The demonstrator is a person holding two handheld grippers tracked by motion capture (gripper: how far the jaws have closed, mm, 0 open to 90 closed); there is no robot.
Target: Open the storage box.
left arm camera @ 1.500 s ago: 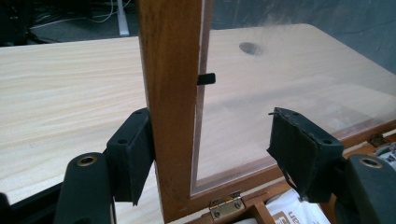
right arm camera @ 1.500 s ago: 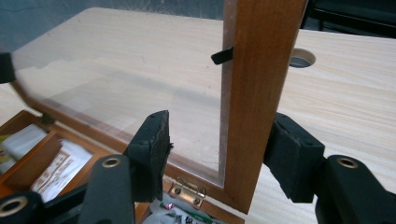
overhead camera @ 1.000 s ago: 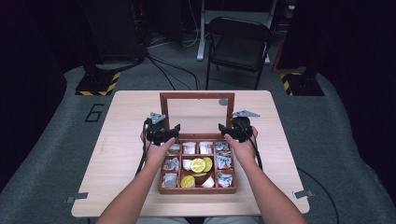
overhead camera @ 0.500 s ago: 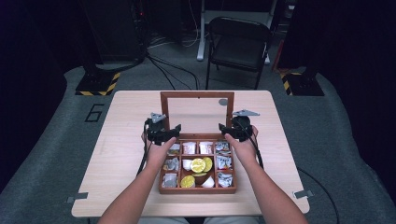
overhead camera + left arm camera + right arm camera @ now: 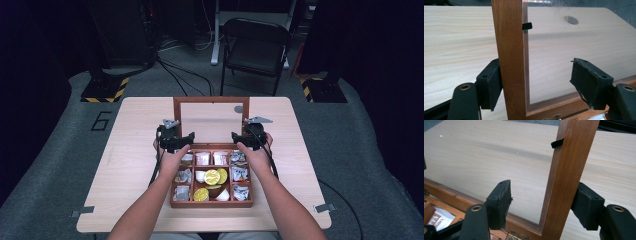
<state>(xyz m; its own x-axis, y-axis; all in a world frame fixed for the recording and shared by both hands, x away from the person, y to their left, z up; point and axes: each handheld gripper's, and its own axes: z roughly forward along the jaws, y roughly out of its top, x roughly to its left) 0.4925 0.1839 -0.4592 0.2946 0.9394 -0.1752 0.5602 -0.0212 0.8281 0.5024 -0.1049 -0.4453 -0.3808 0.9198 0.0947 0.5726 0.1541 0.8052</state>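
Right gripper point(image 5: 239, 136) jaws have just been opening; both grippers, left gripper point(image 5: 186, 137) included, loosely straddle lid point(image 5: 211, 120) rails at 12 o'clock, released.

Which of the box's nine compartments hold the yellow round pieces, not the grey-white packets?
The middle compartment and the one nearer the person, middle column front row, of the wooden box. Each shows a yellow round piece; the surrounding compartments hold grey-white packets.

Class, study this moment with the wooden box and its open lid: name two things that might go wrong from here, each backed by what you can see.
1. The lid stands open, and both the left gripper and right gripper straddle its side rails with one pad clear, the right having just opened. Unsupported, it may drop shut or fall back.
2. The box is full of packets; a dropping lid might catch one.
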